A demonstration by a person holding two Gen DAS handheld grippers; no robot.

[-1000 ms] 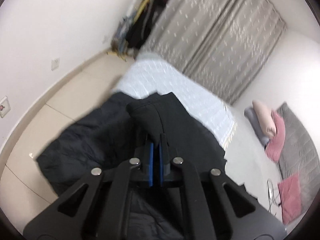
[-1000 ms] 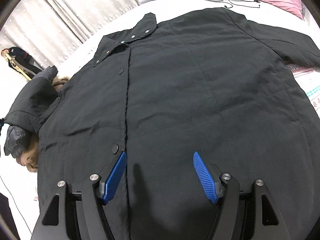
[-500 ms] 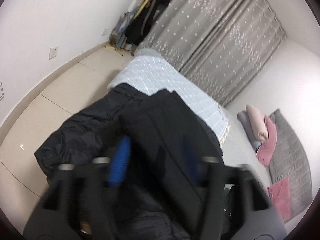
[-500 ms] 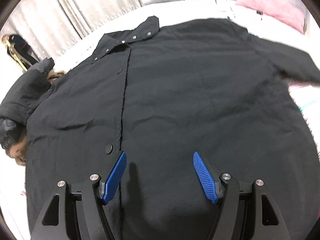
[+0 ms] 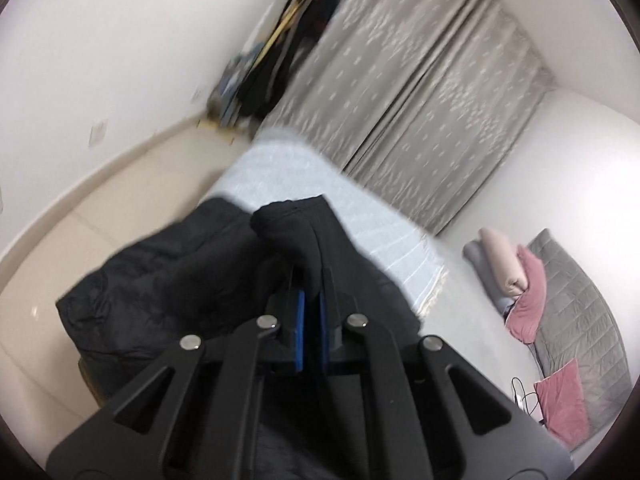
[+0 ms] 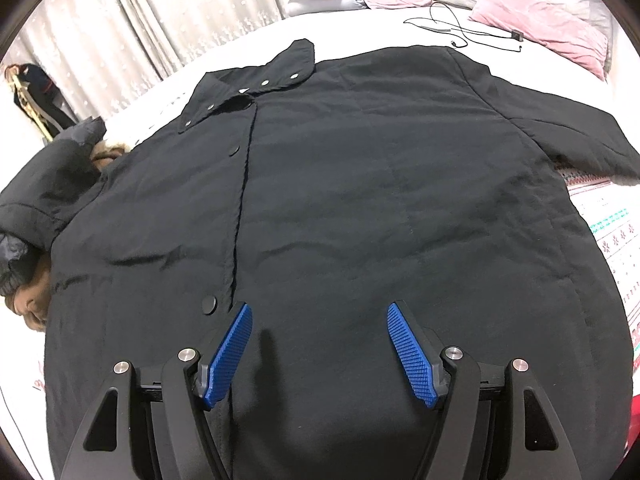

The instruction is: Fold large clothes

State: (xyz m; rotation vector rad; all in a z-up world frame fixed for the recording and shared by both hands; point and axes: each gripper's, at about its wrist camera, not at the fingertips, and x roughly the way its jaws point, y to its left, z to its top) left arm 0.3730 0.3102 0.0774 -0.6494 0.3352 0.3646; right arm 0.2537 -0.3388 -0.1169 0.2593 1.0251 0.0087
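Note:
A large black coat lies front-up on the bed, snaps fastened, collar at the far side. My right gripper hovers open over the coat's lower front, beside the bottom button, with nothing between its blue pads. In the left wrist view my left gripper is closing tight on a bunched fold of the coat's sleeve, and the black cloth is pinched between its pads. The sleeve rises in a hump just past the fingertips.
A dark puffer jacket with brown fur is heaped at the bed's left edge above the tiled floor. Pink pillows and a charging cable lie at the head. A patterned blanket shows on the right. Grey curtains hang behind.
My left gripper opened wide half a second ago and has shut again on the sleeve fold. The right gripper has stayed open over the coat's lower front.

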